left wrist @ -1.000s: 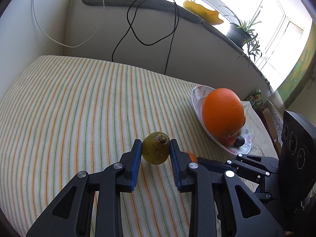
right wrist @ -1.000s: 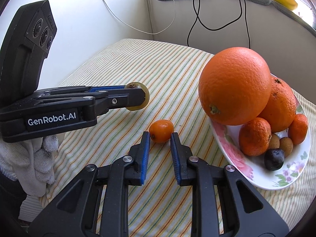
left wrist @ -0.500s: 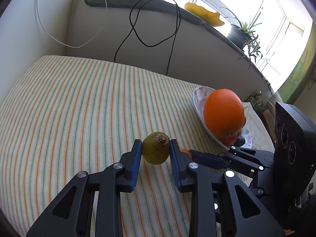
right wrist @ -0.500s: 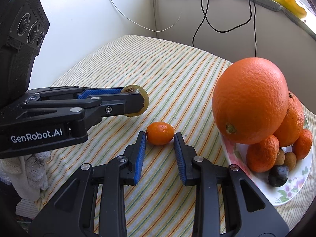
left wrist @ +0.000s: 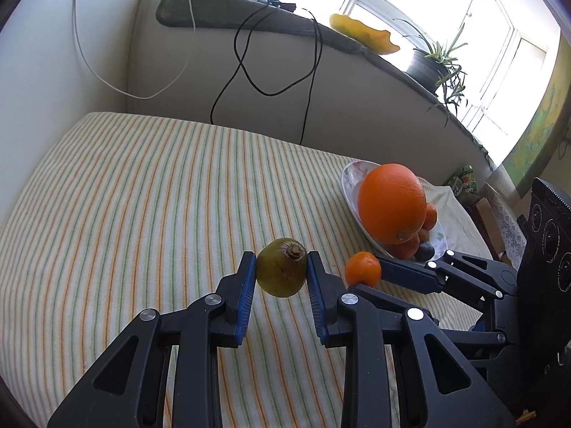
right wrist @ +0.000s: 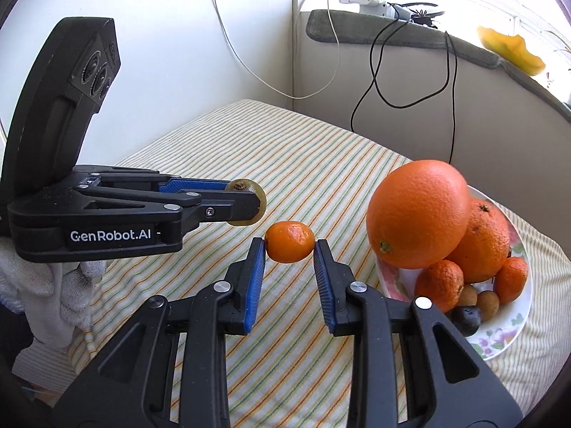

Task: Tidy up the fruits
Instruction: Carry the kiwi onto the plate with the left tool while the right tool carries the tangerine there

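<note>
Striped tablecloth (left wrist: pixel 142 192) otherwise bare; plate (right wrist: pixel 514 335) heaped. Left gripper (left wrist: pixel 282 274) clamps green fruit (left wrist: pixel 282 271), right gripper (right wrist: pixel 289 249) clamps small mandarin (right wrist: pixel 289 246). Both await plating.

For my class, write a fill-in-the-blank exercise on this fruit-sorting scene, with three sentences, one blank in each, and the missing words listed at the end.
1. The left gripper is shut on a ____ fruit with a brown stem end.
2. The right gripper is shut on a small ____.
3. The biggest fruit on the flowered plate is a large ____, piled on top of smaller fruits.

Missing words: green; mandarin; orange
</note>
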`<move>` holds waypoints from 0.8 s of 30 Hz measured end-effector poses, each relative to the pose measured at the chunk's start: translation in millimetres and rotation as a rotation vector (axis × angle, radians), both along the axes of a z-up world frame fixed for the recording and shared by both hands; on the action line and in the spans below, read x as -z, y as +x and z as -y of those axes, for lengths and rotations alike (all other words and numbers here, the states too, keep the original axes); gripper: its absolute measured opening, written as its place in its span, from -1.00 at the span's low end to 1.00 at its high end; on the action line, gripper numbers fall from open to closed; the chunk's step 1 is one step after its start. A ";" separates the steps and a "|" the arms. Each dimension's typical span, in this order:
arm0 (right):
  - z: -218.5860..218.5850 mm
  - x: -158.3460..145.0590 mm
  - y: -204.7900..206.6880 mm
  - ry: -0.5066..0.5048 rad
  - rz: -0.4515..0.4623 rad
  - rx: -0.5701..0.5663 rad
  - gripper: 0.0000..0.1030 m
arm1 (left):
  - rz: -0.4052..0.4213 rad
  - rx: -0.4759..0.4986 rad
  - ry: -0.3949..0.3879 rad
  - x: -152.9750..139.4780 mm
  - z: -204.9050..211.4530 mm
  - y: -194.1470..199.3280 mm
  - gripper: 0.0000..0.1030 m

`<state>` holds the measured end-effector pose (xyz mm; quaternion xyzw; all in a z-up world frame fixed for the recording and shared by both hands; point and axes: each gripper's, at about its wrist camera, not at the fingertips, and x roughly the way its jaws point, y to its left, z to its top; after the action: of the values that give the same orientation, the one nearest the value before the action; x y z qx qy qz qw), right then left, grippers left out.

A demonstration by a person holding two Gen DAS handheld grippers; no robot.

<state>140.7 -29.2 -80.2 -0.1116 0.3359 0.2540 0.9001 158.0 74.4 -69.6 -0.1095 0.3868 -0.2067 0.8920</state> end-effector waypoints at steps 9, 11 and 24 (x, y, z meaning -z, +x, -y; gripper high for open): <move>30.7 -17.9 -14.8 0.022 0.036 0.037 -0.43 | 0.051 0.028 0.020 -20.6 23.0 -17.6 -0.48; 40.9 -22.0 -15.8 0.033 0.039 0.052 -0.43 | 0.065 0.038 0.029 -25.6 28.8 -21.2 -0.48; 93.9 -34.4 -20.7 0.064 0.055 0.118 -0.43 | 0.107 0.108 0.048 -42.8 78.9 -31.7 -0.48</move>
<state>120.0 -123.0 -45.8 -0.0698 0.3090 0.2080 0.9254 126.3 -4.5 -26.9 -0.0558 0.3486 -0.2510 0.9013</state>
